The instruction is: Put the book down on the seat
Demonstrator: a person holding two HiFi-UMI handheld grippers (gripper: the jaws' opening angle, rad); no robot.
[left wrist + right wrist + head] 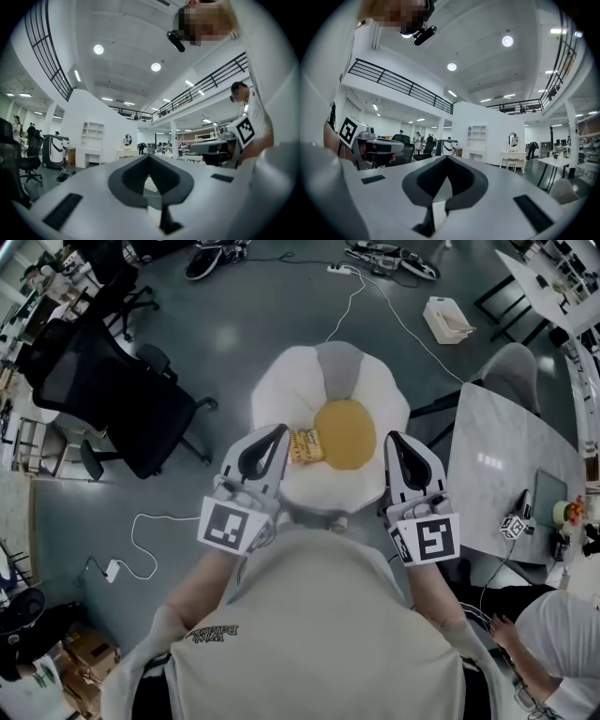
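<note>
The book (306, 444), small and yellow, lay flat on the seat (375, 395), a flower-shaped floor cushion with white petals, 1 grey petal and a yellow centre. It rested left of the middle, touching the edge of the yellow centre. Neither tool had hold of it. The left tool (277, 434) was held level over the seat's left edge, its 2 jaws closed together with nothing between them. The right tool (393, 439) was level over the seat's right edge, its jaws likewise pressed together and empty. A black office chair (112, 390) stood to the left and a marble desk (511, 465) to the right.
</note>
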